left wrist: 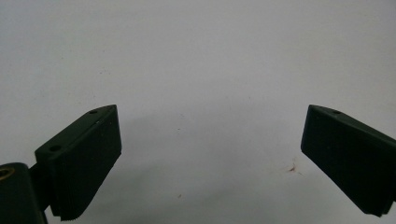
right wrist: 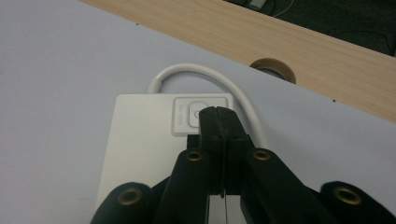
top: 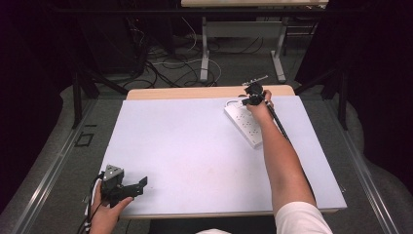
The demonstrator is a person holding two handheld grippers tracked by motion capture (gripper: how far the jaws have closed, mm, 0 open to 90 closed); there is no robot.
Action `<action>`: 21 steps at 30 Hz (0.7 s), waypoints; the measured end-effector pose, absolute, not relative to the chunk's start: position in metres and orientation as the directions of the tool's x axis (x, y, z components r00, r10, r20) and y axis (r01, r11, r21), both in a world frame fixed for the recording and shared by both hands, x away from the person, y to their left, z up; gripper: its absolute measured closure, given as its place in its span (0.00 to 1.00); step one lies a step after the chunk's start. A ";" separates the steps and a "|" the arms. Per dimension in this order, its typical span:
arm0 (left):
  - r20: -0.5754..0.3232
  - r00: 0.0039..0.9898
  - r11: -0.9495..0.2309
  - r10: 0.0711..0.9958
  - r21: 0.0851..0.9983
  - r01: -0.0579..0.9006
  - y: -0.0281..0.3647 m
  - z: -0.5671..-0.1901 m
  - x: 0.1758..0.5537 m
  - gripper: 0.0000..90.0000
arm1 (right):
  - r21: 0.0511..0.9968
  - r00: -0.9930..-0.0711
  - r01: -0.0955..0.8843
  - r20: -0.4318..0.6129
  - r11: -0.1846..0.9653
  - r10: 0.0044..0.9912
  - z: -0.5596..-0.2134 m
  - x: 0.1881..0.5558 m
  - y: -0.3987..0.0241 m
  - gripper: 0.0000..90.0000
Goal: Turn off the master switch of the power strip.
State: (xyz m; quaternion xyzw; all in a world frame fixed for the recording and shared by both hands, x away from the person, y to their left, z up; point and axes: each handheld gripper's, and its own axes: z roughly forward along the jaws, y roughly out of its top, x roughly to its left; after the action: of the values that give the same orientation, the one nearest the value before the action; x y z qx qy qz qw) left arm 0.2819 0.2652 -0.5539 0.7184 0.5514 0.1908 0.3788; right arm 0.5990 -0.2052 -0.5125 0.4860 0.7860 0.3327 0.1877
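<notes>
White power strip (top: 245, 124) lying at the counter's (top: 195, 146) far right, right tongs (right wrist: 218, 112) pressing closed onto its switch (right wrist: 195, 114), left tongs (left wrist: 210, 154) resting wide open, well apart from the strip.

A wooden worktop (top: 209, 92) carries a white sheet (top: 195, 156) covering nearly all of it. A white power strip (top: 243, 124) lies on the sheet near the far right, its cord (right wrist: 201, 71) looping at the end.

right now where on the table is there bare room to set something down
The white mat is bare between the left gripper at the near left corner and the power strip at the far right. It is crowded only at the strip's far end, where the shut right gripper meets its switch.
</notes>
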 end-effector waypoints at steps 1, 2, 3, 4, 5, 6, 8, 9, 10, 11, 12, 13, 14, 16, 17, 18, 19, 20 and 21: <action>-0.144 0.319 -0.105 0.937 0.755 0.648 0.265 -0.554 0.282 0.06 | 0.708 -0.454 0.640 0.035 0.299 0.890 -0.514 0.599 -0.205 1.00; -0.145 0.320 -0.105 0.936 0.755 0.648 0.265 -0.554 0.282 0.06 | 0.709 -0.457 0.637 0.031 0.302 0.889 -0.515 0.600 -0.205 1.00; -0.144 0.320 -0.105 0.936 0.755 0.648 0.265 -0.554 0.282 0.06 | 0.709 -0.455 0.639 0.035 0.299 0.890 -0.516 0.600 -0.204 1.00; -0.144 0.320 -0.105 0.936 0.755 0.648 0.265 -0.554 0.282 0.06 | 0.718 -0.456 0.631 0.036 0.294 0.889 -0.517 0.600 -0.203 1.00; -0.145 0.320 -0.105 0.936 0.755 0.648 0.265 -0.554 0.282 0.06 | 0.722 -0.457 0.626 0.035 0.294 0.889 -0.519 0.601 -0.202 1.00; -0.145 0.321 -0.105 0.936 0.755 0.647 0.265 -0.554 0.282 0.06 | 0.717 -0.455 0.633 0.038 0.293 0.890 -0.519 0.601 -0.201 1.00; -0.145 0.321 -0.104 0.936 0.757 0.645 0.265 -0.554 0.282 0.06 | 0.721 -0.458 0.627 0.034 0.295 0.888 -0.522 0.601 -0.198 1.00; -0.141 0.323 -0.108 0.936 0.758 0.643 0.265 -0.554 0.282 0.06 | 0.723 -0.459 0.626 0.039 0.292 0.888 -0.523 0.602 -0.198 1.00; -0.142 0.324 -0.108 0.935 0.758 0.643 0.264 -0.554 0.282 0.06 | 0.725 -0.455 0.625 0.036 0.290 0.890 -0.524 0.603 -0.197 1.00; -0.142 0.326 -0.109 0.935 0.758 0.644 0.264 -0.554 0.282 0.06 | 0.726 -0.454 0.623 0.033 0.291 0.890 -0.525 0.603 -0.197 1.00; -0.143 0.324 -0.107 0.935 0.758 0.643 0.264 -0.554 0.282 0.06 | 0.726 -0.453 0.624 0.034 0.290 0.891 -0.526 0.604 -0.197 1.00; -0.144 0.324 -0.106 0.935 0.758 0.644 0.265 -0.554 0.282 0.06 | 0.728 -0.449 0.623 0.034 0.286 0.893 -0.527 0.604 -0.197 1.00; -0.148 0.322 -0.104 0.935 0.755 0.647 0.265 -0.554 0.282 0.06 | 0.731 -0.443 0.624 0.039 0.277 0.896 -0.527 0.605 -0.198 1.00; -0.150 0.323 -0.103 0.934 0.755 0.648 0.265 -0.554 0.282 0.06 | 0.732 -0.437 0.628 0.052 0.263 0.898 -0.529 0.606 -0.199 1.00; -0.151 0.322 -0.102 0.935 0.755 0.648 0.265 -0.554 0.282 0.06 | 0.734 -0.437 0.627 0.053 0.262 0.898 -0.529 0.606 -0.199 1.00; -0.150 0.324 -0.104 0.934 0.754 0.648 0.265 -0.554 0.282 0.06 | 0.736 -0.436 0.624 0.050 0.262 0.899 -0.529 0.607 -0.199 1.00; -0.148 0.324 -0.105 0.934 0.755 0.647 0.265 -0.555 0.282 0.06 | 0.738 -0.434 0.622 0.049 0.260 0.899 -0.530 0.607 -0.199 1.00; -0.148 0.326 -0.106 0.934 0.756 0.645 0.264 -0.555 0.282 0.06 | 0.740 -0.433 0.622 0.054 0.256 0.900 -0.530 0.607 -0.198 1.00; -0.146 0.328 -0.110 0.933 0.754 0.647 0.265 -0.555 0.282 0.06 | 0.744 -0.438 0.616 0.050 0.259 0.898 -0.531 0.608 -0.198 1.00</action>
State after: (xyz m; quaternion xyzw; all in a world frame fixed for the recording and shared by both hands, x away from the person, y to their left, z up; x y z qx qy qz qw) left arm 0.2823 0.2646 -0.5546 0.7208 0.5482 0.1880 0.3802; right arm 0.6079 -0.1977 -0.5308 0.4924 0.7686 0.3578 0.1967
